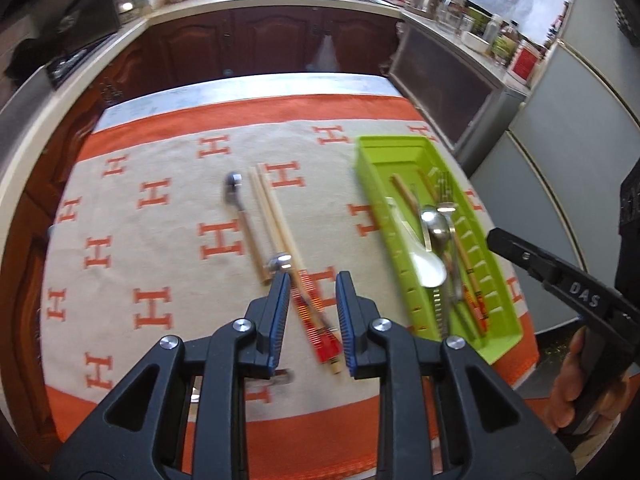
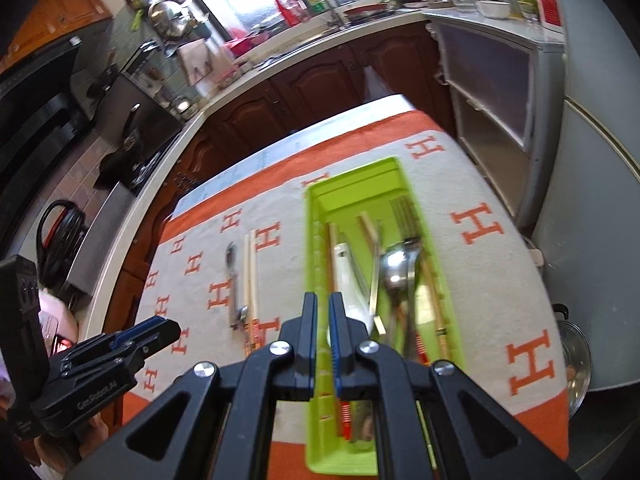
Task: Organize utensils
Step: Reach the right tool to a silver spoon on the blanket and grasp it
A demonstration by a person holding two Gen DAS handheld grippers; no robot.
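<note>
The left hand-held gripper [image 1: 312, 280] hangs spread and empty over the chopsticks [image 1: 276, 220] and spoon [image 1: 244, 220] lying on the table's cloth [image 1: 160, 208]. The right hand-held gripper [image 2: 323, 300], pressed together and empty, hovers above the green tray [image 2: 314, 240] holding the sorted utensils.

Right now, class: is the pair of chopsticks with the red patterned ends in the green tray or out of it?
Out. The chopsticks lie on the tablecloth, left of the green tray, beside a wooden-handled spoon.

"DAS" on right gripper [image 1: 496, 242]; "GenRobot.AI" on left gripper [image 2: 170, 330]; "H" on cloth [image 1: 160, 240]
</note>
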